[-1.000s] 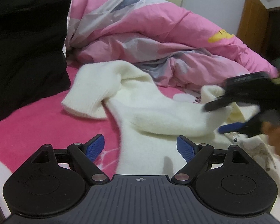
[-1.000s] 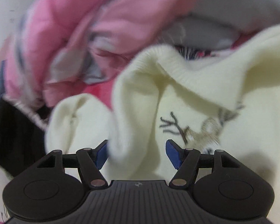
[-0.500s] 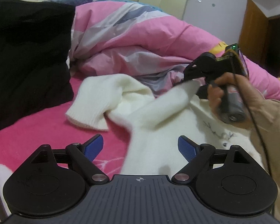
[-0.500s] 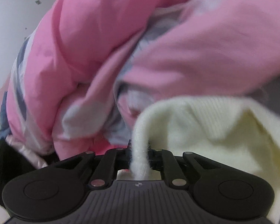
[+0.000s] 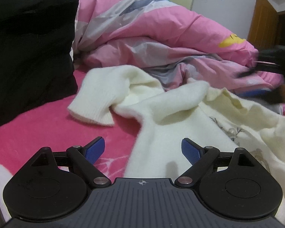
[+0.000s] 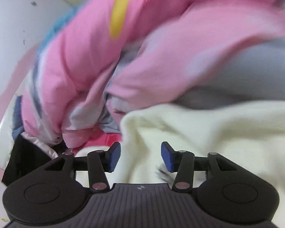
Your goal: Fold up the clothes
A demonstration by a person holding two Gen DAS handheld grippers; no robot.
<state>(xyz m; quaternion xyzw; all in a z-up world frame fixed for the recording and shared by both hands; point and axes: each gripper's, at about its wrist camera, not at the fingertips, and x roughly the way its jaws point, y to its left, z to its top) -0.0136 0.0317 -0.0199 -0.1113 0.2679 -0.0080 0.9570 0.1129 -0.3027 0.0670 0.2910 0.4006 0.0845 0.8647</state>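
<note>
A cream knitted sweater (image 5: 171,114) lies rumpled on the pink bed sheet (image 5: 38,129), one sleeve (image 5: 96,100) bent to the left with its cuff near the middle. My left gripper (image 5: 142,150) hovers open over the sweater's lower edge, nothing between its blue pads. In the right wrist view my right gripper (image 6: 140,155) stands open above the cream sweater (image 6: 209,129), with the fabric below its fingers. From the left wrist view the right gripper (image 5: 271,64) is a dark blur at the far right, over the duvet.
A pink and grey duvet (image 5: 161,38) is heaped behind the sweater and fills the right wrist view (image 6: 142,57). A black garment (image 5: 28,53) lies at the left on the bed. A wooden door (image 5: 264,22) stands at the back right.
My right gripper was shut on a fold of the sweater half a second ago; now it is open and has let go, drawn back right. The lifted sleeve has dropped onto the sweater.
</note>
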